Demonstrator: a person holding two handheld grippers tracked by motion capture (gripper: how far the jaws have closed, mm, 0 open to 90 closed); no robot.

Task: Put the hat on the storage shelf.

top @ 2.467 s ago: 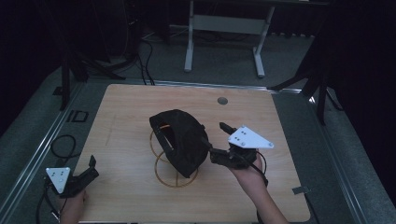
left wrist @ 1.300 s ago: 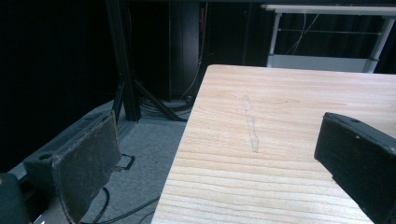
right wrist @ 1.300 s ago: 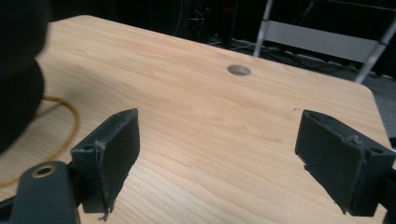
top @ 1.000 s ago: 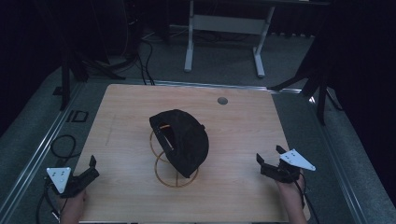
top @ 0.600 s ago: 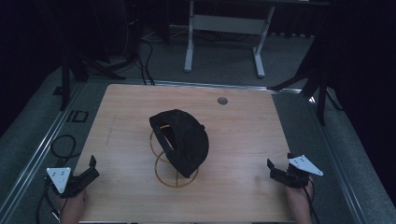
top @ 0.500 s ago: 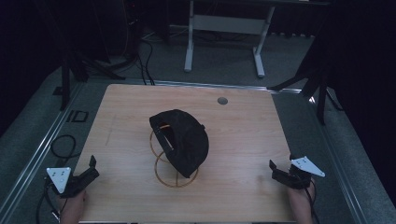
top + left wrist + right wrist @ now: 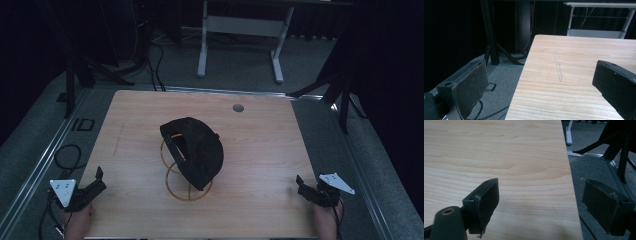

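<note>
The high view looks forward and down over the whole bench (image 7: 260, 150); both gripper views skim its near corners closely.

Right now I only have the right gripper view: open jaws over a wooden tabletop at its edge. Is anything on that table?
Observer: Yes. A black cap sits on a wire stand of golden rings near the middle of the table.
Reviewer: How close is the right tool to it?
Observer: Well apart. The right tool is at the table's near right corner, and bare wood lies between it and the cap.
Reviewer: And the other hand?
Observer: The left tool is at the near left corner, with its jaws open and nothing between them.
</note>
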